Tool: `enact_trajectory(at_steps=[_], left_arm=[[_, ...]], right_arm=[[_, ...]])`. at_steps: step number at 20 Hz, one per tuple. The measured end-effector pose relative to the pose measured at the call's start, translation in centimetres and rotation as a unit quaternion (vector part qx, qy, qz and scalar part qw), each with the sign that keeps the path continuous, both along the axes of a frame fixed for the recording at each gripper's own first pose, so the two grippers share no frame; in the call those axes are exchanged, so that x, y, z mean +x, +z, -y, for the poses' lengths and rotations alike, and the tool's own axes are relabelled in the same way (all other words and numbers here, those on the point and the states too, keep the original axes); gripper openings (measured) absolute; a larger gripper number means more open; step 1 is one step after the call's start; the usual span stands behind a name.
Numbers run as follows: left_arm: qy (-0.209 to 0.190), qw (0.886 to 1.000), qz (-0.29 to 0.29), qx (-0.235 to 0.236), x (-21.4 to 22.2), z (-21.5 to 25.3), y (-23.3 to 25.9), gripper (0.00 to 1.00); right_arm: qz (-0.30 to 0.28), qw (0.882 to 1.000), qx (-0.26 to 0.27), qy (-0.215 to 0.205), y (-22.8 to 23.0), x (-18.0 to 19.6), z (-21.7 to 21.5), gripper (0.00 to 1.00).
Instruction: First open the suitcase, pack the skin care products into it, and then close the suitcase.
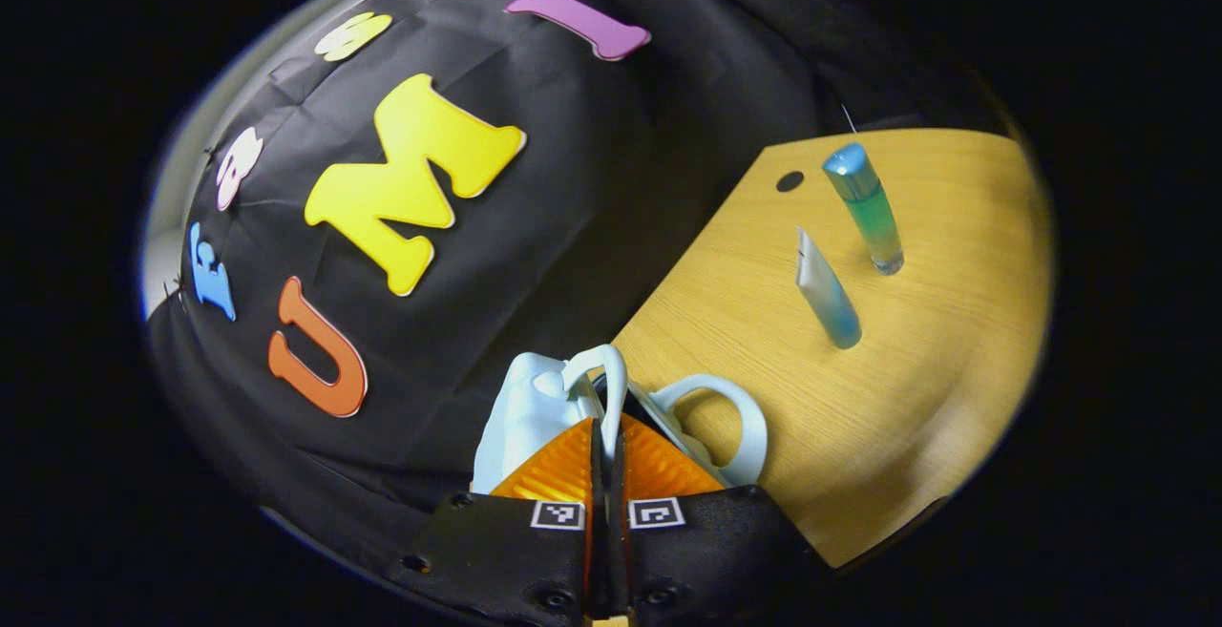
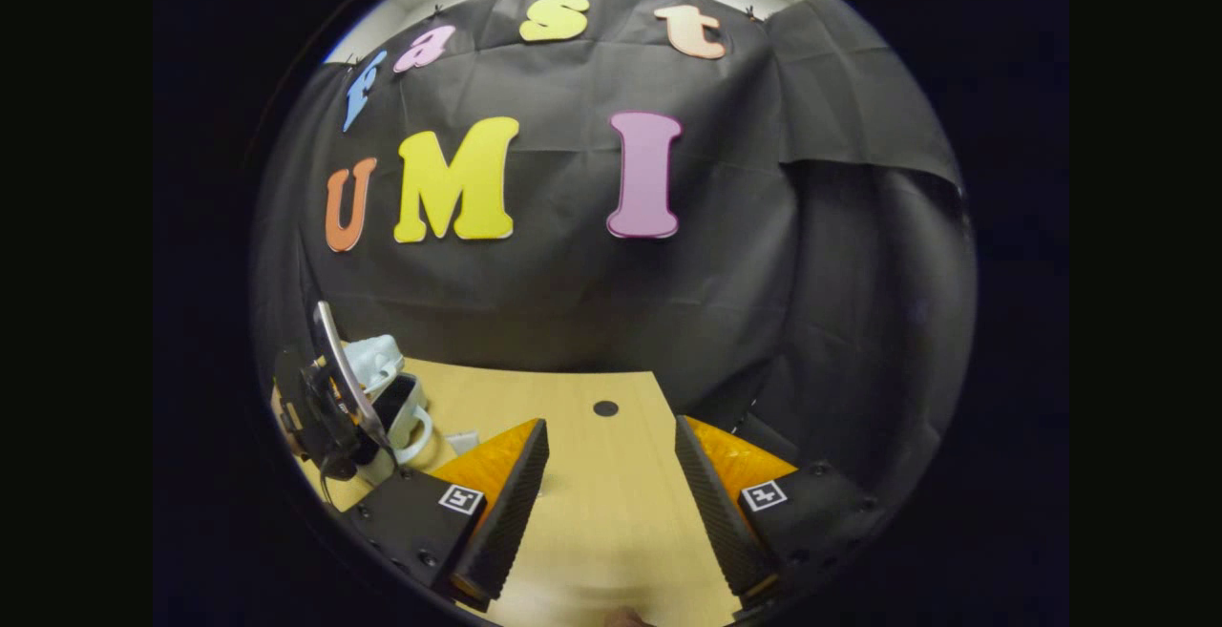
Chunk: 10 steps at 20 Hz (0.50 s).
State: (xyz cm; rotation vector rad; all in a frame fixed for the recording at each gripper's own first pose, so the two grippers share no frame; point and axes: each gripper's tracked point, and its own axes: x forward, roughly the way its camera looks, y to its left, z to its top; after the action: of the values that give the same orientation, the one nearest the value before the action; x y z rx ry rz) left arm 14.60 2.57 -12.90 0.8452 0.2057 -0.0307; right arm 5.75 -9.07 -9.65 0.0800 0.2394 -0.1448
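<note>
Suitcase (image 1: 535, 407), pale blue, sits low centre with the left gripper (image 1: 606, 446) pinched on its handle, two skin care products (image 1: 829, 293) stand at right, right gripper (image 2: 611, 474) gapes wide.

Suitcase (image 1: 535, 407) sitting at table (image 1: 916, 398) edge, its handle (image 1: 735, 417) lying toward table centre. Tube (image 1: 827, 293) and bottle (image 1: 864, 207) standing upright beyond suitcase, just beside each other, apart, bottle farther.

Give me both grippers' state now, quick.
Left gripper: closed on the suitcase handle.
Right gripper: open, holding nothing, over the table.
</note>
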Motion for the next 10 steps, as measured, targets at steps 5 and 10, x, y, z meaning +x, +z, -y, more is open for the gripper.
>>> enact_trajectory(at_steps=[5, 10], left_arm=[[-0.006, 0.995, 0.044, -0.094, -2.3, -5.8, 7.4, 0.02], [0.019, 0.984, 0.078, -0.162, -3.8, -14.3, 11.5, 0.02]], right_arm=[[0.028, 1.000, -0.005, 0.005, 3.3, 0.0, -6.7, 0.79], [0.044, 0.999, -0.017, 0.018, 5.2, -0.4, -13.1, 0.80]])
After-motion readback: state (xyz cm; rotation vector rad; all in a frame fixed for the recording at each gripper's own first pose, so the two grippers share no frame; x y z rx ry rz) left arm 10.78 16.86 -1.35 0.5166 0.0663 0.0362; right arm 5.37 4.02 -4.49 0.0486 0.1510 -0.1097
